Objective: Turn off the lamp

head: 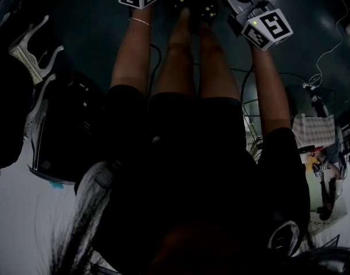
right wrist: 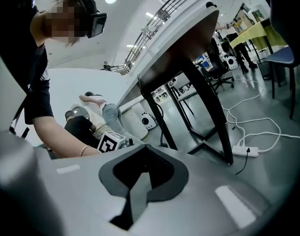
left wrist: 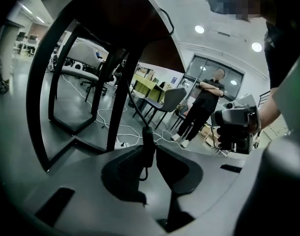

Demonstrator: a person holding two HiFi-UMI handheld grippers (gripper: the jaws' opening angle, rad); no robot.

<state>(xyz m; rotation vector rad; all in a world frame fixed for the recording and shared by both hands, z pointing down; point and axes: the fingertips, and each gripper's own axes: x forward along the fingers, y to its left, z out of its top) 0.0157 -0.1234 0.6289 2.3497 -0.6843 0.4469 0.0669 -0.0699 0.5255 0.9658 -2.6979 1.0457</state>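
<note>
The dark bench [left wrist: 115,18] is the biggest thing before me. Its underside and slanted legs fill much of the left gripper view, above the grey floor [left wrist: 73,102]. My left gripper [left wrist: 150,150] looks in under that bench, and its fingers [left wrist: 124,173] stand narrow, only a slim gap apart. In that gap hangs a black cord [left wrist: 148,144] that comes down from above. Its thicker piece stands upright, long axis up and down, and lies against the pad at the view's left. A thin sliver of floor shows between it and the other pad, so I am not pinching it. A small loop of cord curls just under the thick piece. My right gripper [right wrist: 147,150] is held apart from the left one, its fingers [right wrist: 167,176] pressed together on nothing. It faces the bench legs and a white power strip [right wrist: 246,151] lying on the floor. The lamp itself I cannot make out in any view.
</note>
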